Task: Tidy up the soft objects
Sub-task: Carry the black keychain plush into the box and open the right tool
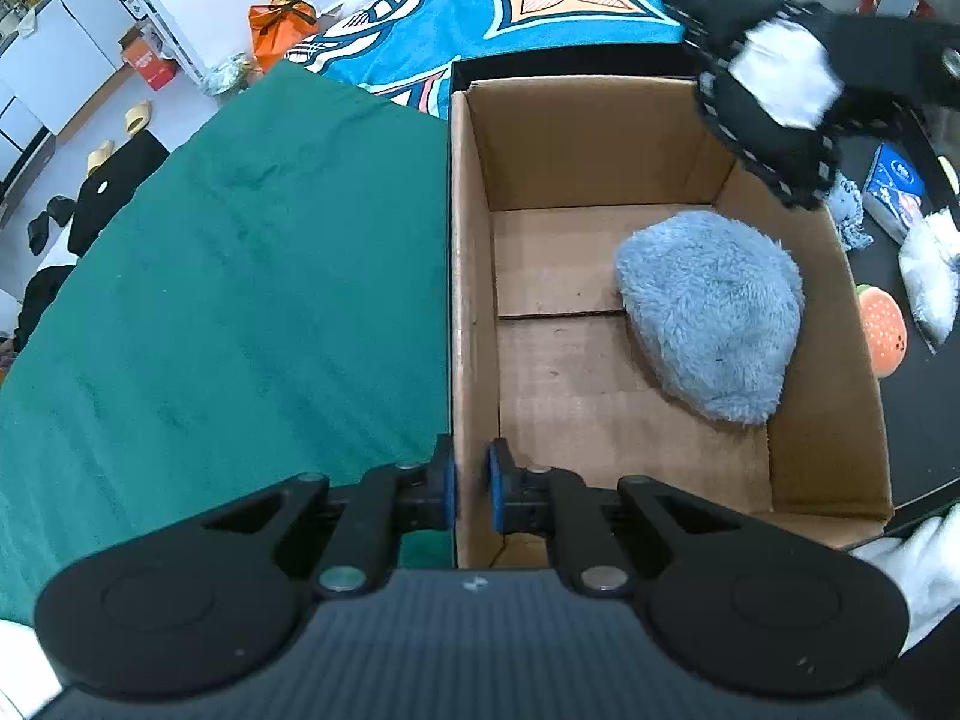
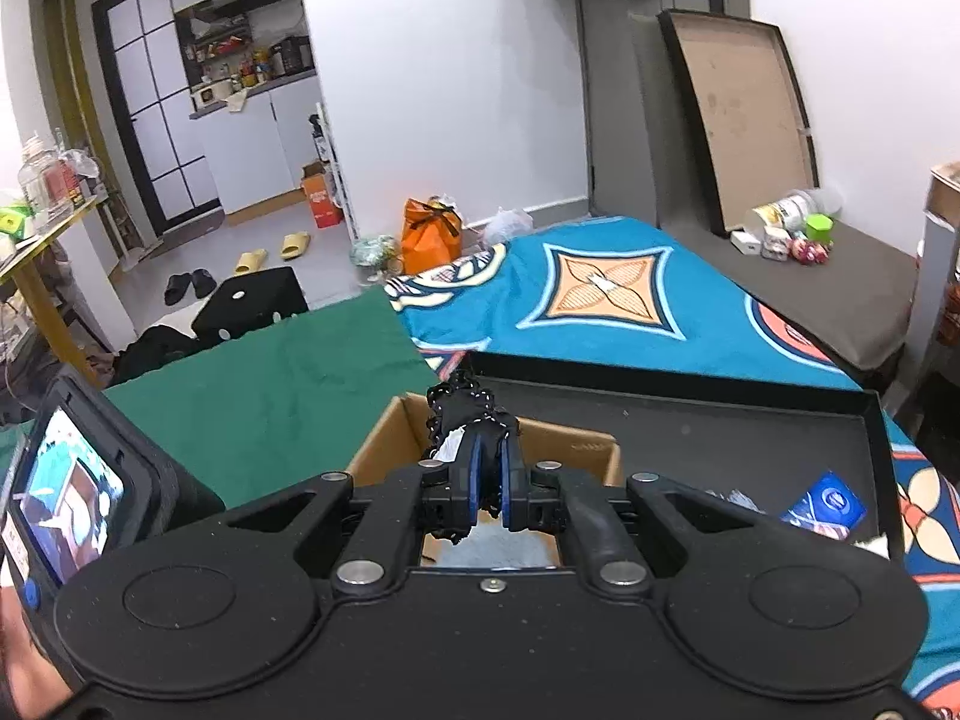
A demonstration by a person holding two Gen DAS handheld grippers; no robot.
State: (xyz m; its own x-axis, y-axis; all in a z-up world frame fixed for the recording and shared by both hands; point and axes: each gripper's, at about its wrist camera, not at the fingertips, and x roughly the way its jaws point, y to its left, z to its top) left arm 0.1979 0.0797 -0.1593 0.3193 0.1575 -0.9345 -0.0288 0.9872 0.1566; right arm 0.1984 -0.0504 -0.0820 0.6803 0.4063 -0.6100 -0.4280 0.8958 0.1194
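Black lace-trimmed fabric with a white patch hangs clamped in the right gripper above the far right corner of an open cardboard box. On the box floor by its right wall lies a fluffy blue plush. The left gripper pinches the box's left wall, beside a green cloth.

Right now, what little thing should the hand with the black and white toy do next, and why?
Probably open and let go. The right gripper is shut on the black and white soft toy, which hangs above the far corner of the cardboard box. The left gripper pinches the box wall, and a blue fluffy toy already lies inside.
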